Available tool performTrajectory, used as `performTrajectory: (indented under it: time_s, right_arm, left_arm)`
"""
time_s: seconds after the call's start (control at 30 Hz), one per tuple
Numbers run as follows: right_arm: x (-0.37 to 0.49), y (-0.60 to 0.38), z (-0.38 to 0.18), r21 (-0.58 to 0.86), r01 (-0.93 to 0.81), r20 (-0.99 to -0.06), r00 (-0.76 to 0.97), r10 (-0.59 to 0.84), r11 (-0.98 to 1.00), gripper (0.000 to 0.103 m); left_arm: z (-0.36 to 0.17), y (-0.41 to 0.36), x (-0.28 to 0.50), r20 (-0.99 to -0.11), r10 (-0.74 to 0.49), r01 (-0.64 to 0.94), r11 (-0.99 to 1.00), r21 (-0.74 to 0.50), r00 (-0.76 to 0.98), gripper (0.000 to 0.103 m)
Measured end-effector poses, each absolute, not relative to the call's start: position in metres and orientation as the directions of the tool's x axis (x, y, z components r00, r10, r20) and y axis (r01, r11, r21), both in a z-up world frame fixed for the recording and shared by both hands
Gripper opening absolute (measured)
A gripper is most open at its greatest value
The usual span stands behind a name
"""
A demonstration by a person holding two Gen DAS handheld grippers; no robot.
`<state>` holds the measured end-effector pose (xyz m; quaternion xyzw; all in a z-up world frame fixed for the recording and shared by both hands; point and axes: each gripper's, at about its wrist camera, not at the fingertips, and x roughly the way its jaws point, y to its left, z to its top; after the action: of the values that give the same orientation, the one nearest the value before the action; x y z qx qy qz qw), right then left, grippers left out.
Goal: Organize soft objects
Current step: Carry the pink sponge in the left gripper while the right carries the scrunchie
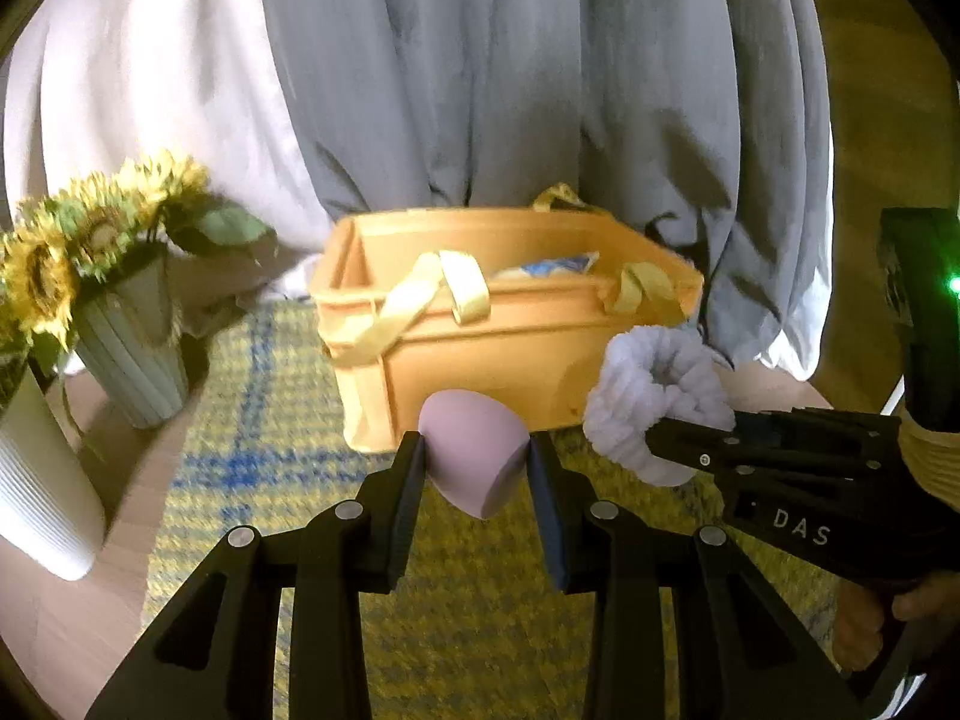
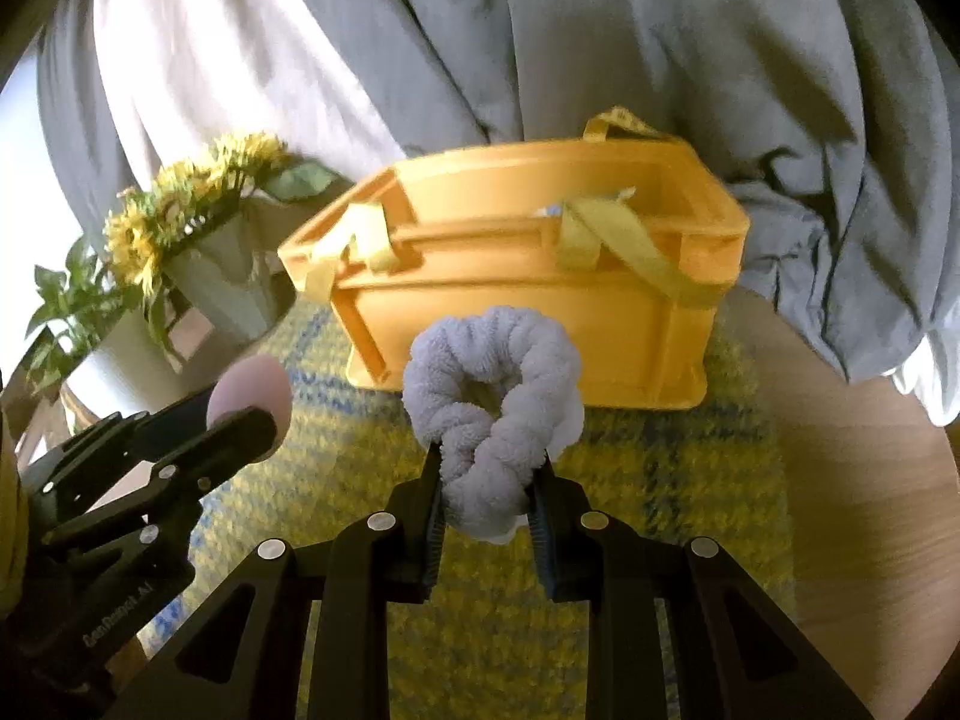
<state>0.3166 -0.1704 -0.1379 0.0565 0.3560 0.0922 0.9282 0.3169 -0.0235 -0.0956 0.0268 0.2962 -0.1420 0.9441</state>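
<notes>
My left gripper (image 1: 477,450) is shut on a pink makeup sponge (image 1: 474,456), held above the mat just in front of the orange crate (image 1: 480,360). My right gripper (image 2: 487,456) is shut on a fluffy lavender scrunchie (image 2: 492,396), held beside the sponge, also short of the crate (image 2: 528,324). In the left wrist view the right gripper (image 1: 666,426) and scrunchie (image 1: 654,390) sit at right. In the right wrist view the left gripper (image 2: 264,414) and sponge (image 2: 252,390) sit at left. The crate holds yellow straps (image 1: 432,294) and a blue-patterned item (image 1: 558,267).
A yellow and blue woven mat (image 1: 258,420) covers the wooden table (image 2: 870,480). Sunflowers in a ribbed vase (image 1: 132,348) and a white ribbed vase (image 1: 36,480) stand at left. Grey and white curtains (image 1: 480,72) hang behind the crate.
</notes>
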Motion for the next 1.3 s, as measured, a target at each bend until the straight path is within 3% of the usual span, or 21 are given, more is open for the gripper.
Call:
performTrajectory:
  time_s: [0.5,1.3]
  right_arm:
    - [0.306,-0.17,-0.074,0.165,-0.124,-0.517,0.834,0.193,0.978,0.025]
    - [0.35,-0.176,-0.028,0.151,-0.058,-0.397,0.911,0.114,0.987,0.025]
  left_arm:
    - [-0.034,-0.024,0.312,-0.425,-0.277,0.305,0.952,-0.003,0.862,0.034]
    - [-0.005,-0.024,0.381,-0.327,-0.232,0.263,0.963,0.054,0.916,0.034]
